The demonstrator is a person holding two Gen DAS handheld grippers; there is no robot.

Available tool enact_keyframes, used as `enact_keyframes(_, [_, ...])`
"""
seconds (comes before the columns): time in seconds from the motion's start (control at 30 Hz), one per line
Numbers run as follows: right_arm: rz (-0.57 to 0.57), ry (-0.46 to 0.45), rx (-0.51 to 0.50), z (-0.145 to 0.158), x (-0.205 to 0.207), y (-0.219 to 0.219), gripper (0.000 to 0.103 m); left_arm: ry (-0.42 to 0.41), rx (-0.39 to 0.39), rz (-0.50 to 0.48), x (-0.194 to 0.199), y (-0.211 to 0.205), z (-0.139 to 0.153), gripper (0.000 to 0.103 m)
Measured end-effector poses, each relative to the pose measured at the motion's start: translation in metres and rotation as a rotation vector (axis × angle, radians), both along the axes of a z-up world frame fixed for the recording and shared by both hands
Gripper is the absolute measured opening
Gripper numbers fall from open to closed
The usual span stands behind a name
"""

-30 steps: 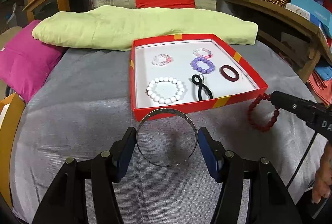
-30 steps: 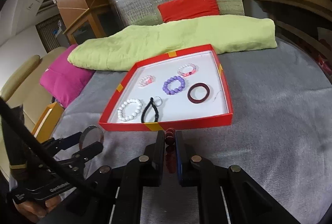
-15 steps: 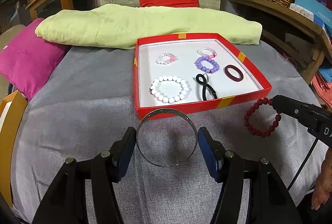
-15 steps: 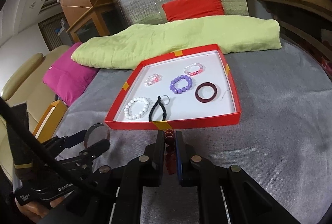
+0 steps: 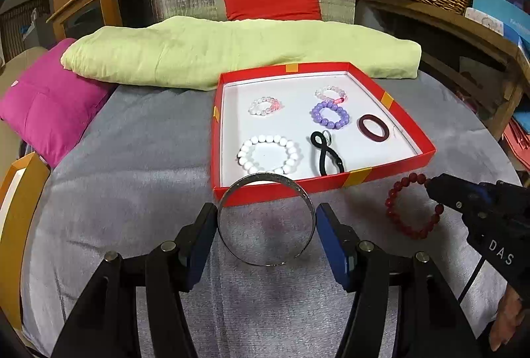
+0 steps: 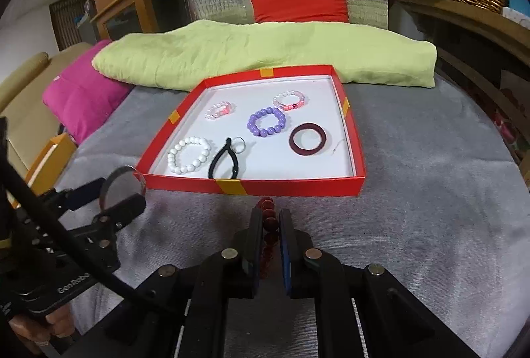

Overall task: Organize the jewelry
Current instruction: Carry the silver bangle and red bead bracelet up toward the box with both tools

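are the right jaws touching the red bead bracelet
Touching: the right wrist view shows the right gripper clamped on the red bead bracelet, beads pinched with no gap.

Two fragments of lettering, both on gripper bodies

In the left wrist view, white capitals "DAS" stand on the black body of the right gripper [image 5: 430,189], well back from its fingers and cut off by the frame's right edge. In the right wrist view, pale letters reading "GenRob", cut short behind a black cable, sit on the dark body of the left gripper [image 6: 114,194], far behind its fingers. White print on a blue box [image 5: 497,15] on the shelf is too blurred to read.
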State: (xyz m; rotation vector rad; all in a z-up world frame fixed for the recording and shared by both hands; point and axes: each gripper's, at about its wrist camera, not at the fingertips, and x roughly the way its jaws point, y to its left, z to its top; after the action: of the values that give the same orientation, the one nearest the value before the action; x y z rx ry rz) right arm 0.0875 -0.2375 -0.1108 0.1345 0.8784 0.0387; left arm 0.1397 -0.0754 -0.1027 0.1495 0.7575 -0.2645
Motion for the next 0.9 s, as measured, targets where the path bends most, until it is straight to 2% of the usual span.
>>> enact_keyframes(0.2, [0.023,-0.054,0.007,0.010,-0.004,0.003,0.010,-0.010,0.002,0.007,0.001,-0.001,0.002,0.063])
enact_keyframes(0.73, [0.041,-0.038,0.009,0.001,0.002,0.011,0.010,-0.033,0.037,0.038,0.002,0.001,0.003,0.063])
enact_keyframes(0.9, [0.039,-0.065,0.022,0.006,0.002,0.011,0.010,-0.047,0.034,0.044,0.002,0.002,0.007,0.063])
